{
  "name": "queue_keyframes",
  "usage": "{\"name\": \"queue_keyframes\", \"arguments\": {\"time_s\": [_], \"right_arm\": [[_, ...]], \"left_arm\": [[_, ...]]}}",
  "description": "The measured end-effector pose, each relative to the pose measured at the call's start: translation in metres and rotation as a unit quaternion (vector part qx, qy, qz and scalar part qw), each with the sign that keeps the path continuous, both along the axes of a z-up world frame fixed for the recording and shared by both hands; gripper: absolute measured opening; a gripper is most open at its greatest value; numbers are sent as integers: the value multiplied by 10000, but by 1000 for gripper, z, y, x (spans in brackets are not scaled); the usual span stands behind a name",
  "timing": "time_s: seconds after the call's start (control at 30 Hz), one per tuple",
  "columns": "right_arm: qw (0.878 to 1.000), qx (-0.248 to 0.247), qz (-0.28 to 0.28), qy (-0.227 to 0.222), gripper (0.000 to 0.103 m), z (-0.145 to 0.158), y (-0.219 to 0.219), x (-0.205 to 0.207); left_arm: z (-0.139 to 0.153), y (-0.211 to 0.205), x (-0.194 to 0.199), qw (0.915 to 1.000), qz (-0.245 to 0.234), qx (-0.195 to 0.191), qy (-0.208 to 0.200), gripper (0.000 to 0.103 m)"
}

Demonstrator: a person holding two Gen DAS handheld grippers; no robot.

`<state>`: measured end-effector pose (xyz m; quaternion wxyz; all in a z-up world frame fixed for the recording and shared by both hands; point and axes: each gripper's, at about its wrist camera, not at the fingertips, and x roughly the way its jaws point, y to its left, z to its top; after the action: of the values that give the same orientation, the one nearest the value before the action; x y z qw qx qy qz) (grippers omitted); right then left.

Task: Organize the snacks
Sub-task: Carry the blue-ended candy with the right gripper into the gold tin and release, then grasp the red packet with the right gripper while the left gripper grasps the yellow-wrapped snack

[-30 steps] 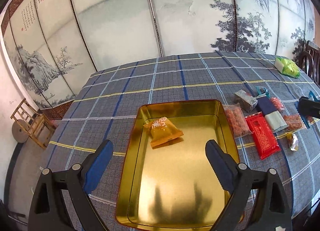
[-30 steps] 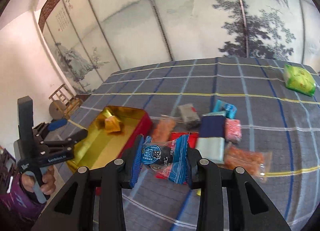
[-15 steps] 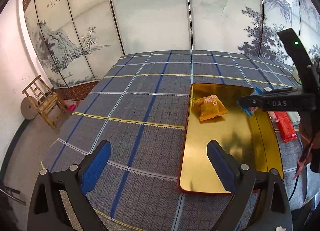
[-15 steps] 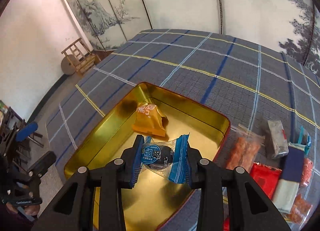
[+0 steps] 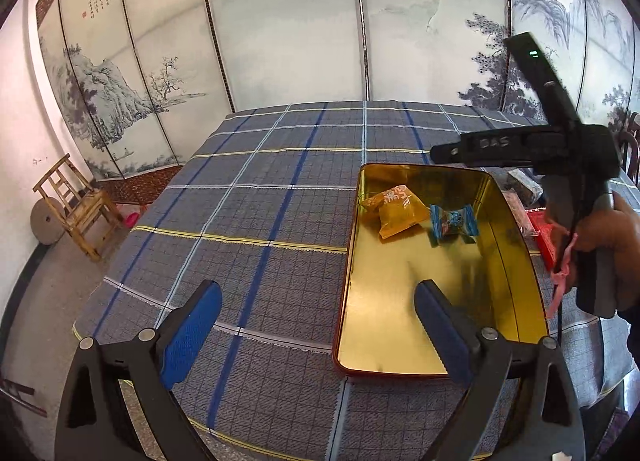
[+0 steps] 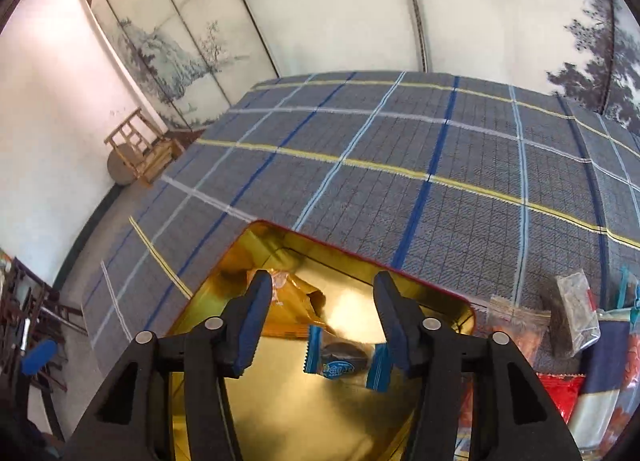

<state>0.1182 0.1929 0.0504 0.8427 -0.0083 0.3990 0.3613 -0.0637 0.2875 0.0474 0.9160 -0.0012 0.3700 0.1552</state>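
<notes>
Now that the right tongs [image 6: 320, 325] are opening and have let go, the blue sweet [image 6: 346, 361] lies in the gold tin [image 5: 400, 349] beside the orange packet [image 5: 396, 209], near the worktop's [image 5: 248, 221] right edge, while the left tongs [image 5: 316, 321] hang wide and empty, so other snacks [image 6: 576, 313] remain.

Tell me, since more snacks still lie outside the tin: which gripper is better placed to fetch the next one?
Right. The right gripper, jaws opening over the blue candy, hangs nearest the snack pile; the left gripper sits at the tin's other side.
</notes>
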Motion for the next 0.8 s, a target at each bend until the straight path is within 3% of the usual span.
{"name": "queue_keyframes", "arguments": {"time_s": [0.1, 0.2, 0.37, 0.67, 0.8], "right_arm": [[9986, 471, -128, -189, 62, 15, -52, -21], [9992, 29, -245, -309, 62, 7, -104, -44], [9967, -324, -686, 277, 62, -30, -164, -56], [9893, -862, -1090, 440, 64, -58, -149, -36], [9841, -1457, -1018, 8, 67, -62, -129, -36]], "left_arm": [[6, -5, -3, 9999, -70, 2, -108, 96], [10, -14, -5, 9995, -226, -51, -236, 97], [11, -41, 5, 9984, -497, -148, -236, 98], [11, -59, 7, 9973, -702, -126, -188, 99], [7, -54, 8, 9973, -669, -266, -120, 99]]}}
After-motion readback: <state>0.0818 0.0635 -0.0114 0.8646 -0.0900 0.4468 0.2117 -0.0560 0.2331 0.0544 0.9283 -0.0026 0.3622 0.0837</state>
